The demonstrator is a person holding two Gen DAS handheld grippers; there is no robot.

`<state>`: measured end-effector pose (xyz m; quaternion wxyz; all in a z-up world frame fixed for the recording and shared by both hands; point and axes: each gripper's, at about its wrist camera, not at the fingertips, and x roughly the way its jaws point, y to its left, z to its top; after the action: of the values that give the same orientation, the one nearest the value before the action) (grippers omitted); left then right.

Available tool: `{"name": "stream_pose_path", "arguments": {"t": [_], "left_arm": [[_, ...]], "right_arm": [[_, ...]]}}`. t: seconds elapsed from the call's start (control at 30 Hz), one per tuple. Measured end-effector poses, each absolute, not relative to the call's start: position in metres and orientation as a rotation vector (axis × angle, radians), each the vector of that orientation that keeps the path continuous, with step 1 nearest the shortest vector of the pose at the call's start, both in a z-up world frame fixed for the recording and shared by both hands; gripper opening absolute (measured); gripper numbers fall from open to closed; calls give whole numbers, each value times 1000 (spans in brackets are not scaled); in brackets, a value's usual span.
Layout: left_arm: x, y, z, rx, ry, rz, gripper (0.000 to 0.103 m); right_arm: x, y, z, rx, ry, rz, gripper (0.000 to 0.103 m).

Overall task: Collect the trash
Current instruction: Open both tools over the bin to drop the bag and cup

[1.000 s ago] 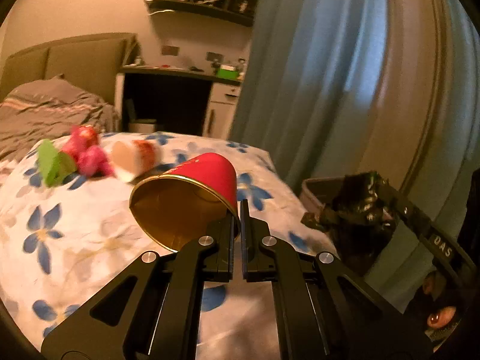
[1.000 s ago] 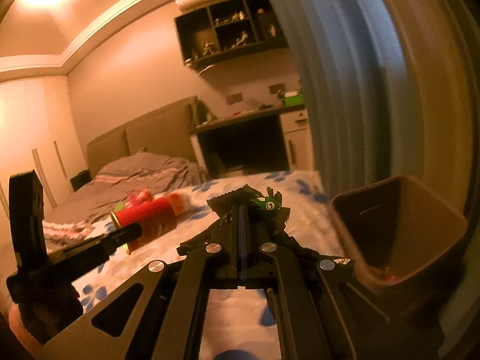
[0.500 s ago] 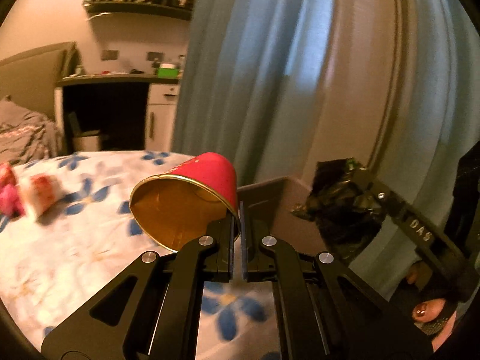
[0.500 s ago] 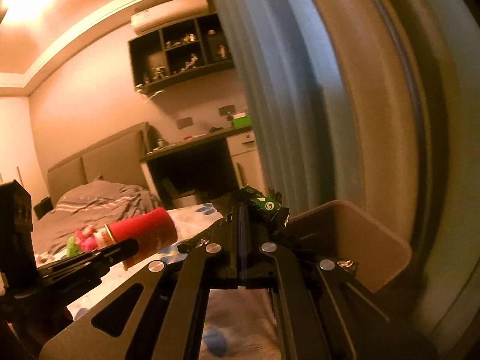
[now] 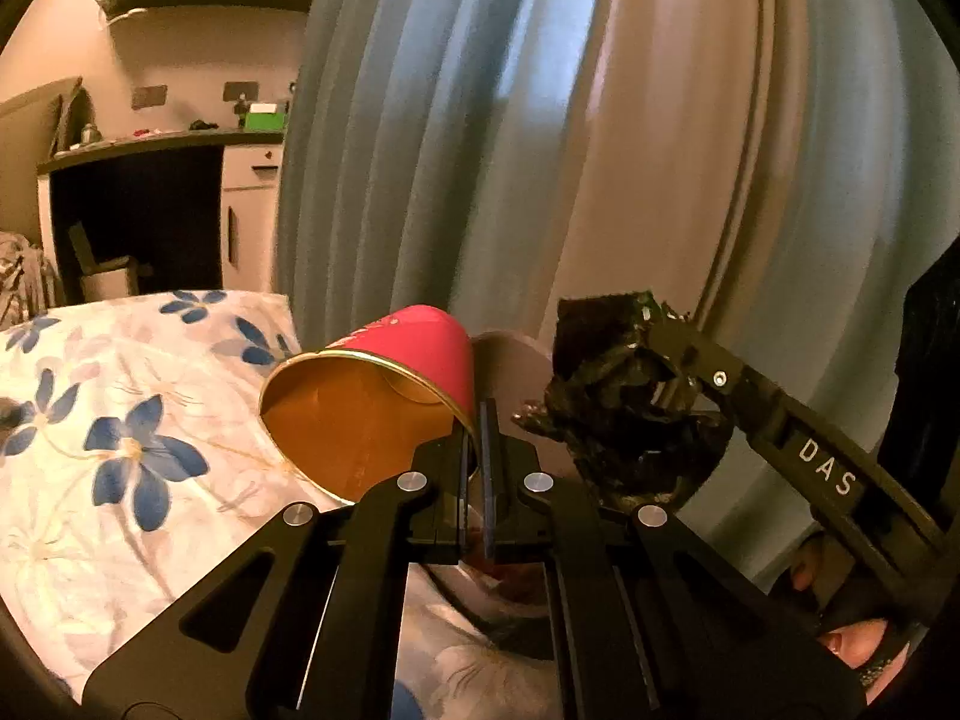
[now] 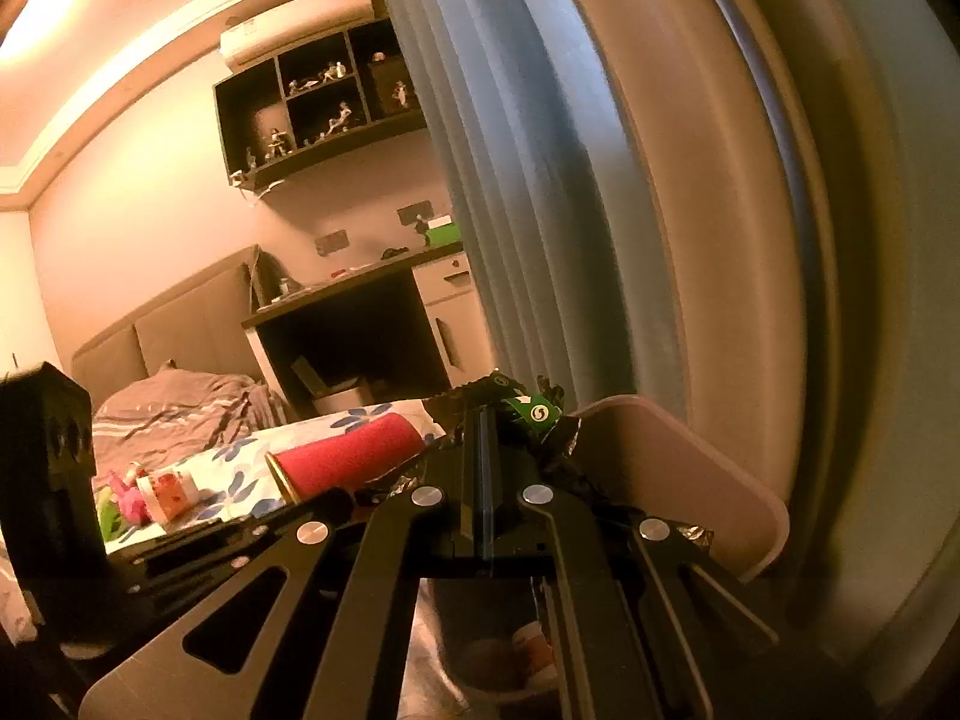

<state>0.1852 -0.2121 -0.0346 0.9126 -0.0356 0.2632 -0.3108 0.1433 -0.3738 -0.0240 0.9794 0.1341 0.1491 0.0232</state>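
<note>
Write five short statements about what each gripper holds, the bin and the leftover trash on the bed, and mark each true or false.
1. The left gripper is shut on the rim of a red paper cup with a gold inside. True.
2. The right gripper is empty. False: it is shut on a crumpled dark foil wrapper with a green label.
3. The red paper cup stands upright. False: it is tipped, its mouth facing the camera.
4. A pinkish plastic bin lies just beyond both grippers. True.
5. The flowered bedspread holds no more trash. False: a small white and red cup and pink and green scraps lie there.
</note>
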Motion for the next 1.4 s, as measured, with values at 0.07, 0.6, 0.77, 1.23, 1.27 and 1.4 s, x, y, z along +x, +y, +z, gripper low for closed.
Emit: {"name": "stream_pose_path", "arguments": {"t": [0.07,0.6,0.77,1.23,1.27,1.4], "left_arm": [[186,-215,-37,-71,549,-642,2],[202,-243,-54,-52,605,-665,2],[205,-247,-59,-49,618,-670,2],[211,-257,-70,-55,659,-684,3],[211,-257,-71,-58,662,-688,3],[212,-258,-74,-61,666,-699,3]], "right_arm": [[147,-378,-26,276,305,45,0],[165,-392,-42,318,354,34,0],[168,-395,-47,318,368,28,0],[175,-398,-54,315,391,17,1],[175,-398,-55,316,392,16,1],[176,-400,-56,321,398,18,1]]}}
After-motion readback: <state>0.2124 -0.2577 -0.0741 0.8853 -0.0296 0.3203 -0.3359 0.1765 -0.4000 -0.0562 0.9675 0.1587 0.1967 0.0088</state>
